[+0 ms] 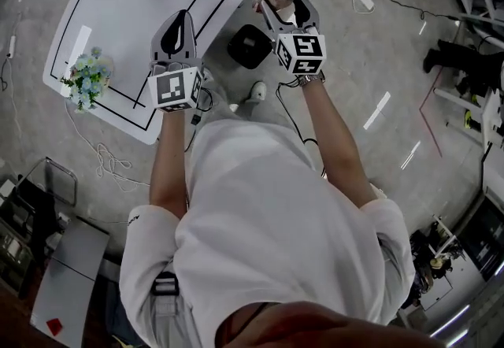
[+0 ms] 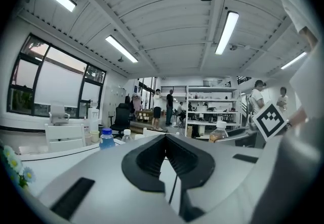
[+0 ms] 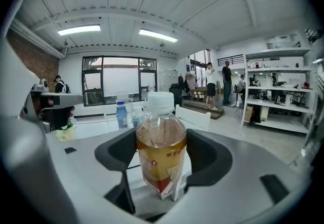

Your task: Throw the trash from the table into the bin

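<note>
My right hand-held gripper (image 3: 162, 159) clamps the part-full bottle (image 3: 161, 132) at its label, upper centre of the head view, near the bin (image 1: 250, 46). I judge it smooth, stiff-walled and bottom-heavy. My left hand-held gripper (image 2: 163, 154) is closed, empty.

Bright ceiling strip lights (image 2: 226, 33), fisheye edge warp, dark vignette corners

Grey concrete floor (image 1: 370, 55), big windows (image 3: 119, 81), ceiling strip lights (image 2: 226, 31), white shelving (image 2: 210, 106).
</note>
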`<action>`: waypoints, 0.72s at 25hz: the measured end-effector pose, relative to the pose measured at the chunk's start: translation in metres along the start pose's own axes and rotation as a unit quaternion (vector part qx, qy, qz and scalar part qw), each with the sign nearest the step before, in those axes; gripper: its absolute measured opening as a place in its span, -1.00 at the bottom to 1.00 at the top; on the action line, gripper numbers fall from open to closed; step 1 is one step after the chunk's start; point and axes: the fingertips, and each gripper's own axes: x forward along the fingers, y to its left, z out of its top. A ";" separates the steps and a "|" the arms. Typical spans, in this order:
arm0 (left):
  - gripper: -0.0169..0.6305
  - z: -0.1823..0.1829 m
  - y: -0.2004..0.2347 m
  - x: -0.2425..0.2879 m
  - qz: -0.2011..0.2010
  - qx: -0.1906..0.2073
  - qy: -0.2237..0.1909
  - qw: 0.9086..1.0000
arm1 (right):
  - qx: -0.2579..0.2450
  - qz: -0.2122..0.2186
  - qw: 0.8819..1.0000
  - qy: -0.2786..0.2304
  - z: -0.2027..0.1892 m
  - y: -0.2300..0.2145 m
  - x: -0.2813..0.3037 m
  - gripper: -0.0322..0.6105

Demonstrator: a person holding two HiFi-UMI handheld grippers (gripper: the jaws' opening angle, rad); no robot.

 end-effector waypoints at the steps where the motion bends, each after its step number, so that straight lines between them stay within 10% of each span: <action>1: -0.94 -0.001 -0.012 -0.002 0.001 0.001 0.002 1.000 | 0.000 0.000 1.000 0.000 -0.003 -0.010 -0.011 0.07; 18: -0.94 -0.079 -0.142 -0.036 0.018 0.017 0.077 0.997 | 0.047 0.013 0.996 0.070 -0.129 -0.097 -0.119 0.07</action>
